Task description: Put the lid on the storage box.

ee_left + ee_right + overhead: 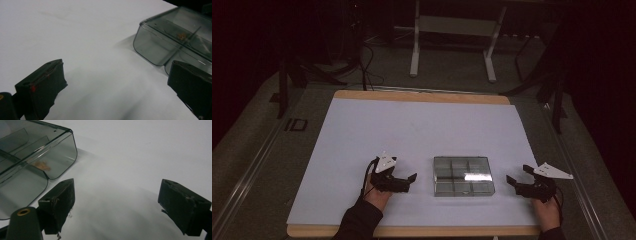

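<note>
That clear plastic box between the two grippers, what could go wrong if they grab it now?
The compartment box looks smooth and glossy, so it might slip from the jaws. The left gripper and right gripper are both open, one on each side of it and apart from it; an uneven squeeze could push it across the white sheet or tip out its small orange bits.

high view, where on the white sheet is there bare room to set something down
The far half of the white sheet, beyond the clear compartment box, is bare. The near strip is crowded: the left hand-held gripper and right hand-held gripper flank the box, leaving narrow gaps.
</note>
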Motion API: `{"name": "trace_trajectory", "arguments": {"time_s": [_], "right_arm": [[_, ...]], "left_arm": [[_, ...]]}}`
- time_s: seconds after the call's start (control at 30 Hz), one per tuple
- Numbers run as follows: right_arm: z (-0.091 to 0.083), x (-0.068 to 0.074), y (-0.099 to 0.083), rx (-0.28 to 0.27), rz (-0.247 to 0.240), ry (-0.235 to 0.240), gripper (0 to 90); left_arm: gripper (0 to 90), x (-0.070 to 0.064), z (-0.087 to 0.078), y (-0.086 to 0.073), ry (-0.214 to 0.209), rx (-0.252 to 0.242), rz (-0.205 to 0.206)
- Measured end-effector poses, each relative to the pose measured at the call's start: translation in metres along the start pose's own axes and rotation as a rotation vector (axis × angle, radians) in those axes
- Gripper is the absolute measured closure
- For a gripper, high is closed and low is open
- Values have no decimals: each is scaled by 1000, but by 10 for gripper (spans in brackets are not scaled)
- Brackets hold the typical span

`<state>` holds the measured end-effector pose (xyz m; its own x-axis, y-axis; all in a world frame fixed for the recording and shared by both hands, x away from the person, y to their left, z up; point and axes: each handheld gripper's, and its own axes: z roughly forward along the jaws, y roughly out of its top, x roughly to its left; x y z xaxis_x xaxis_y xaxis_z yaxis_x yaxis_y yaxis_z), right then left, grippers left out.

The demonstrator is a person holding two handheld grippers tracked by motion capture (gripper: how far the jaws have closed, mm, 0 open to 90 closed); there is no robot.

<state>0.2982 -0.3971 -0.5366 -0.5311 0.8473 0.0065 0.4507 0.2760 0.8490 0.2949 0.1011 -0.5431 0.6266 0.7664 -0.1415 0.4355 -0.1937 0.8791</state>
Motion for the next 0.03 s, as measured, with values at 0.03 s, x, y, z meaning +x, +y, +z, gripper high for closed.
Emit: {"name": "trace_trajectory", "arguments": {"time_s": [0.03], "right_arm": [[0, 0, 0, 1, -2, -2, 139]], "left_arm": [[15, 0, 0, 0, 2, -1, 4]]}}
